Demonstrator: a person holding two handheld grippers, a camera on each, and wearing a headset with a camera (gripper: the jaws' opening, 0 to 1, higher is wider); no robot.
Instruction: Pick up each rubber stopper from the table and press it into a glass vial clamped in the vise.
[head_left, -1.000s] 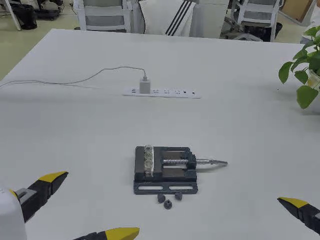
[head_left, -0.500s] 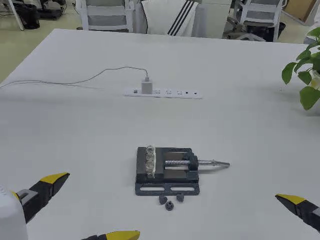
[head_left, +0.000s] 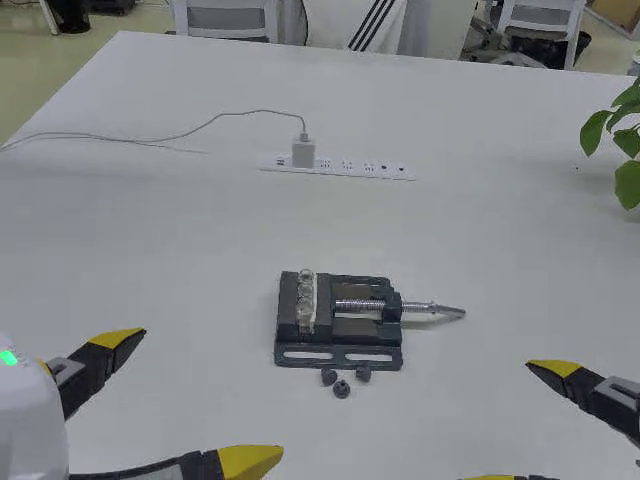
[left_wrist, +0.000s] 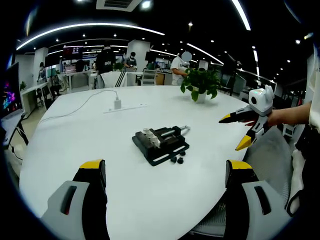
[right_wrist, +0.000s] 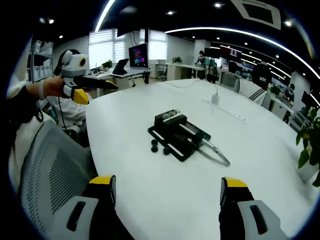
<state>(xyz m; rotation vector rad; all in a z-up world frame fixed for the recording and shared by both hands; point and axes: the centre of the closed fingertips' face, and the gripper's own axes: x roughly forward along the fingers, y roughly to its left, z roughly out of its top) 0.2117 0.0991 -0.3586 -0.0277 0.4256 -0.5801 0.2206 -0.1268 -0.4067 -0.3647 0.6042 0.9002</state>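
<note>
Vials (head_left: 305, 296) of clear glass stand in the dark metal vise (head_left: 345, 338), round grey stoppers (head_left: 342, 388) just beside it; left gripper (head_left: 185, 400) and right gripper (right_wrist: 168, 181) gape wide.

One vise (head_left: 345, 345), three rubber stoppers (head_left: 342, 389), one power strip (head_left: 335, 165), one table (head_left: 150, 250) (glass vials (head_left: 306, 297) too blurred to count).

Vise (head_left: 340, 335) on table (head_left: 150, 250), vials (head_left: 305, 298) seemingly clamped at its left end, stoppers (head_left: 342, 380) just before it, power strip (head_left: 335, 166) well behind.

Three small dark stoppers (head_left: 342, 389) lie loose just beside my vise (head_left: 345, 357), on its near side. A row of clear glass vials (head_left: 305, 297) stands upright, clamped in it.
</note>
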